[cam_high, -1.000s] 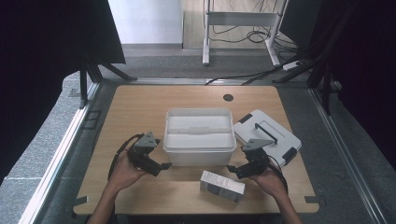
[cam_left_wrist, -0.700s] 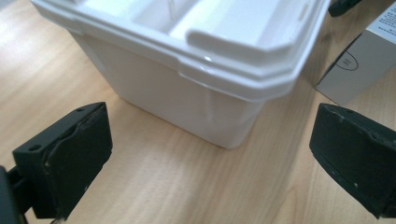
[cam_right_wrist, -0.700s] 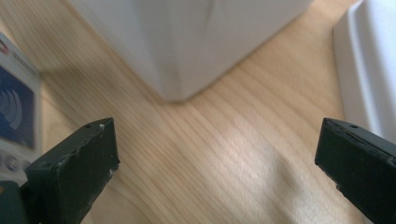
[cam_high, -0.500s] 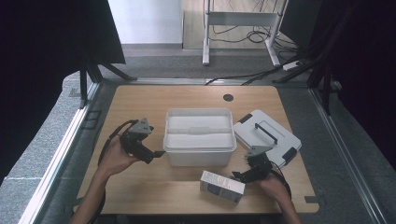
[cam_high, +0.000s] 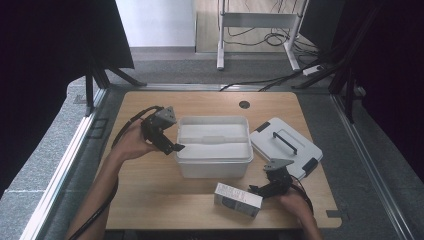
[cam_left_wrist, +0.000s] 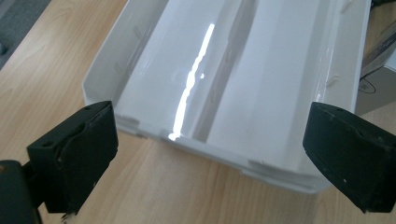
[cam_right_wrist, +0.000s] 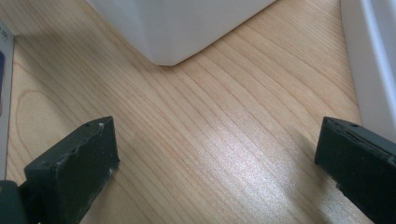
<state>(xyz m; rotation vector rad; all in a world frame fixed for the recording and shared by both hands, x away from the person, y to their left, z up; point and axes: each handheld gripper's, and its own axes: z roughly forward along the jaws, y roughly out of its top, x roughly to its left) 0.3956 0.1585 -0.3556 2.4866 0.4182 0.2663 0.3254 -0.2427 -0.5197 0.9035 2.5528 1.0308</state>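
The table (cam_high: 150, 200) is pale wood with a matt finish and a fine, wavy grain — the right gripper view shows only a soft sheen where light falls on it. The storage bin (cam_high: 214, 150) looks like white plastic, smooth and glossy; in the left gripper view a bright streak of glare runs along its inner floor (cam_left_wrist: 196, 79). Its lid (cam_high: 285, 146) is the same smooth white plastic, with a dark handle. The small box (cam_high: 238, 199) looks like printed cardboard. Both grippers' jaws are black and matt — slightly rough, scuffed at the edges.
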